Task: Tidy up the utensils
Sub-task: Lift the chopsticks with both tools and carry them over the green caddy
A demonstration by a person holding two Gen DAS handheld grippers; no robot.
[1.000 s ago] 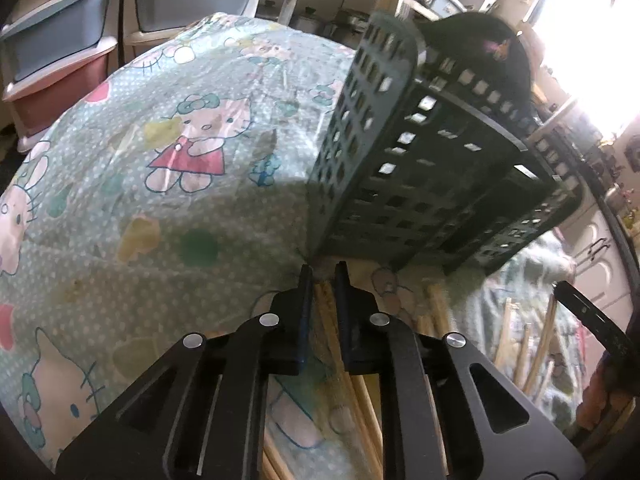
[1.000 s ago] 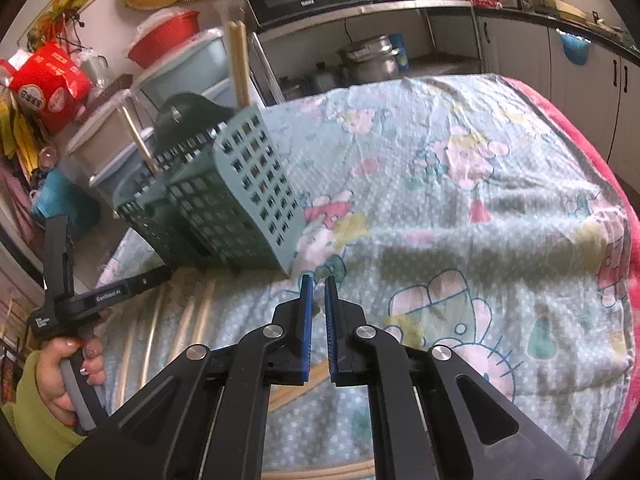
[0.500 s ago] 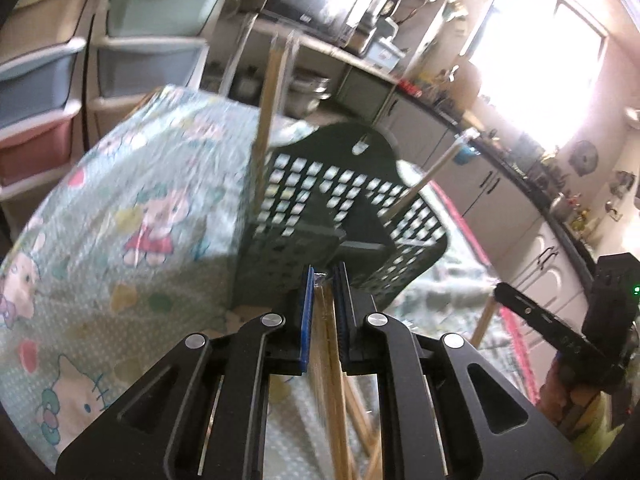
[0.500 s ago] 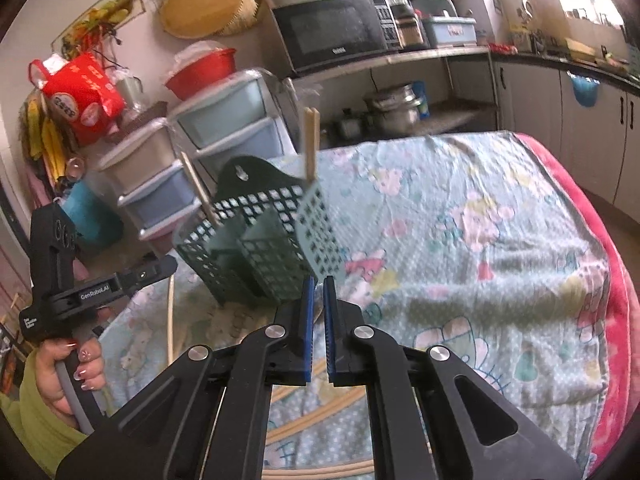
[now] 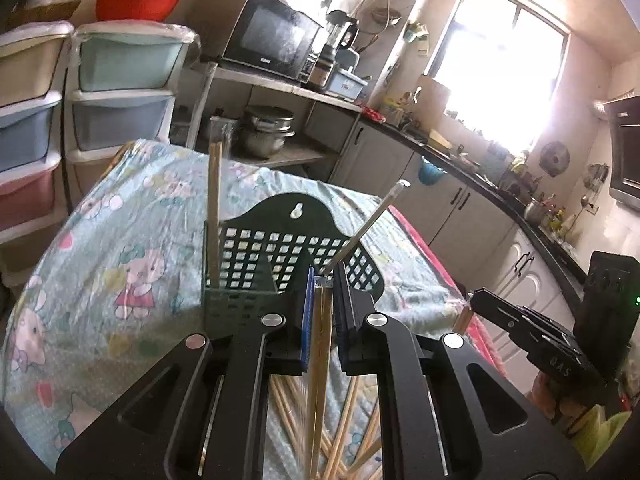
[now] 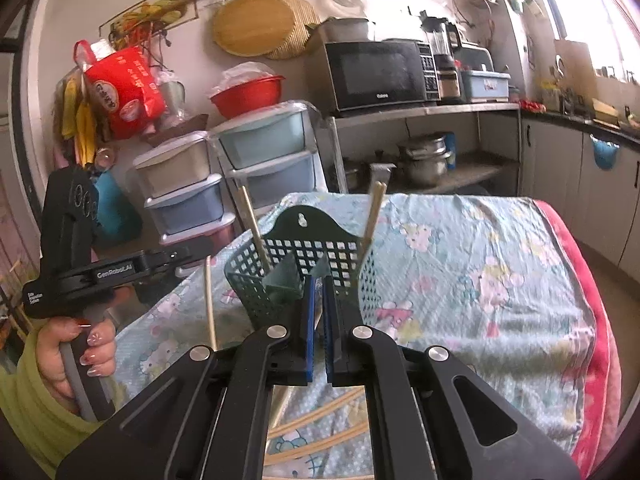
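A dark green perforated utensil basket (image 5: 256,264) (image 6: 308,256) stands on the table with a chopstick (image 5: 214,208) upright at one side and another (image 5: 368,224) leaning at the other. My left gripper (image 5: 323,304) is shut on a wooden chopstick (image 5: 318,368), held upright just in front of the basket. It also shows in the right wrist view (image 6: 210,304). My right gripper (image 6: 317,312) is shut on a chopstick (image 6: 318,310), seen end-on between the blue pads, also in front of the basket.
Several loose chopsticks (image 5: 352,432) (image 6: 316,424) lie on the cartoon-print tablecloth (image 6: 500,280) below both grippers. Plastic drawer units (image 5: 116,92) stand behind the table. A microwave (image 6: 376,72) sits on a shelf and kitchen cabinets (image 5: 440,208) run along the right.
Both grippers have lifted off the table with their chopsticks and tilted up, so the basket now sits lower and farther in each view.
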